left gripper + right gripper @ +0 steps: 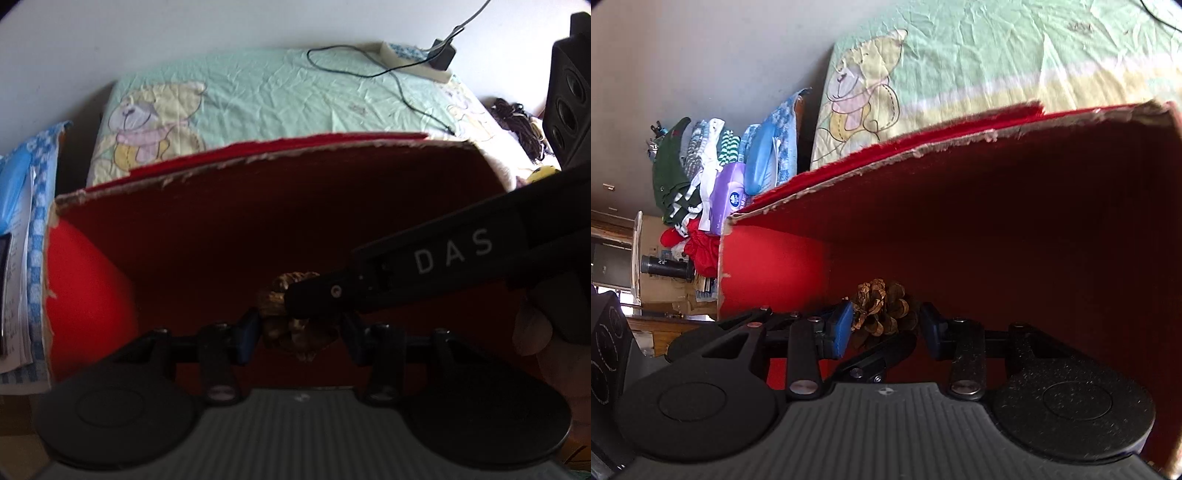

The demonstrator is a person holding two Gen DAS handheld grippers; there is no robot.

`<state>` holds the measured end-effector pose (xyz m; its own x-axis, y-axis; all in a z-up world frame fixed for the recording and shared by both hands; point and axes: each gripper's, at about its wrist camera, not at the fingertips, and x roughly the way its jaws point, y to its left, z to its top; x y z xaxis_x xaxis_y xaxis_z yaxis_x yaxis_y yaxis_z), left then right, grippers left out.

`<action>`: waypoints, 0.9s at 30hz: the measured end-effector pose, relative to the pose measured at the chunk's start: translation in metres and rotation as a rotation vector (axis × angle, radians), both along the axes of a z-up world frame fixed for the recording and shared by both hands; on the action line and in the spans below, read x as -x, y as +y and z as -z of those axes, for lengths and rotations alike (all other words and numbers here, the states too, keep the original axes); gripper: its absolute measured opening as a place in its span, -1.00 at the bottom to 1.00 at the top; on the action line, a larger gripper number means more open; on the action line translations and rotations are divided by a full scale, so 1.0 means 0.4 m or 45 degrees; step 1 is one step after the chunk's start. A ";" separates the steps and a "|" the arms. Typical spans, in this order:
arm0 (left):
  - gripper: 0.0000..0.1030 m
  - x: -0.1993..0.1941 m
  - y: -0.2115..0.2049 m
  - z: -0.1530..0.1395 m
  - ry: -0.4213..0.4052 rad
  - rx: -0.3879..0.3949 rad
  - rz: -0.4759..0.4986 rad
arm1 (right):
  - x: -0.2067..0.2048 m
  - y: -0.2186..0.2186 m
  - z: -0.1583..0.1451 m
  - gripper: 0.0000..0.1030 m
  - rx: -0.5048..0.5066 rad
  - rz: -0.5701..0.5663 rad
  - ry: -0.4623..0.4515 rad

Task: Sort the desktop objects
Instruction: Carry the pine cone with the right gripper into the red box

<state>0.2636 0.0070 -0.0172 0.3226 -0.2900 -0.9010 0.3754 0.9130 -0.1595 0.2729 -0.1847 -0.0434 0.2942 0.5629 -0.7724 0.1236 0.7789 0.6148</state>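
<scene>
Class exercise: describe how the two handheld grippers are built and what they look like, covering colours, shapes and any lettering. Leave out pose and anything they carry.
Both the left gripper and the right gripper are matte black, with blue pads on the fingers, jointed link bars fastened by silver rivets, two round discs and a ribbed grey centre plate. In the left wrist view, the right gripper's side carries white letters "DAS".

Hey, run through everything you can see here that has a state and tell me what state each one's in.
red box: open, rim torn.
pine cone: scales spread, inside the box, between both grippers' fingers.
left gripper: jaws around the pine cone; grip unclear.
right gripper: jaws around the pine cone; grip unclear.
bedsheet: wrinkled.
</scene>
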 end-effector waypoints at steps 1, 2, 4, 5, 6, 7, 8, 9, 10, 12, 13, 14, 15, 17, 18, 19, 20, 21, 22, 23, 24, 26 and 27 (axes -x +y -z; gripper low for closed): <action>-0.10 -0.012 0.007 0.010 0.034 -0.009 -0.013 | -0.009 0.007 0.011 -0.16 -0.006 0.007 0.020; -0.11 -0.028 0.016 0.020 0.077 -0.010 -0.041 | -0.014 0.012 0.015 -0.16 -0.001 0.012 0.025; -0.10 -0.044 0.021 0.028 0.125 -0.033 -0.061 | -0.025 0.018 0.024 -0.17 -0.008 0.009 0.033; -0.09 -0.048 0.024 0.031 0.141 -0.044 -0.075 | -0.028 0.019 0.032 -0.17 -0.016 0.011 0.044; -0.09 -0.050 0.026 0.034 0.160 -0.051 -0.084 | -0.033 0.024 0.037 -0.17 -0.011 0.008 0.054; -0.08 -0.050 0.028 0.036 0.175 -0.056 -0.074 | -0.036 0.027 0.044 -0.17 -0.002 0.000 0.063; -0.06 -0.049 0.032 0.036 0.181 -0.059 -0.071 | -0.038 0.031 0.051 -0.17 0.001 -0.006 0.070; -0.05 -0.045 0.038 0.033 0.180 -0.060 -0.070 | -0.040 0.034 0.059 -0.17 -0.001 -0.009 0.082; -0.05 -0.040 0.045 0.028 0.180 -0.058 -0.066 | -0.041 0.035 0.066 -0.17 -0.006 -0.010 0.095; 0.00 -0.026 0.064 0.013 0.181 -0.029 -0.050 | -0.042 0.034 0.077 -0.16 -0.047 -0.005 0.114; 0.01 -0.017 0.075 0.003 0.177 -0.008 -0.043 | -0.043 0.035 0.082 -0.16 -0.067 -0.005 0.130; 0.01 -0.006 0.086 -0.009 0.167 0.013 -0.033 | -0.043 0.039 0.084 -0.16 -0.079 -0.013 0.142; 0.01 0.005 0.096 -0.023 0.152 0.033 -0.020 | -0.042 0.047 0.085 -0.16 -0.084 -0.032 0.152; 0.02 0.025 0.114 -0.051 0.127 0.075 0.009 | -0.037 0.073 0.086 -0.16 -0.090 -0.101 0.177; 0.02 0.031 0.121 -0.064 0.112 0.092 0.016 | -0.034 0.088 0.086 -0.16 -0.090 -0.138 0.188; 0.02 0.038 0.126 -0.076 0.096 0.103 0.024 | -0.032 0.100 0.086 -0.16 -0.087 -0.168 0.194; 0.02 0.045 0.129 -0.087 0.079 0.110 0.030 | -0.029 0.115 0.085 -0.16 -0.083 -0.207 0.202; 0.02 0.051 0.132 -0.096 0.064 0.114 0.037 | -0.028 0.128 0.086 -0.14 -0.080 -0.247 0.218; 0.02 0.055 0.134 -0.102 0.052 0.115 0.042 | -0.029 0.141 0.089 -0.13 -0.082 -0.291 0.243; 0.04 0.059 0.135 -0.107 0.046 0.109 0.047 | -0.030 0.145 0.092 -0.14 -0.093 -0.298 0.264; 0.04 0.062 0.135 -0.108 0.036 0.093 0.054 | -0.032 0.146 0.095 -0.14 -0.103 -0.300 0.280; 0.04 0.064 0.135 -0.110 0.015 0.075 0.063 | -0.038 0.150 0.108 -0.13 -0.126 -0.329 0.320; 0.04 0.064 0.137 -0.108 0.018 0.073 0.064 | -0.039 0.151 0.118 -0.13 -0.149 -0.336 0.354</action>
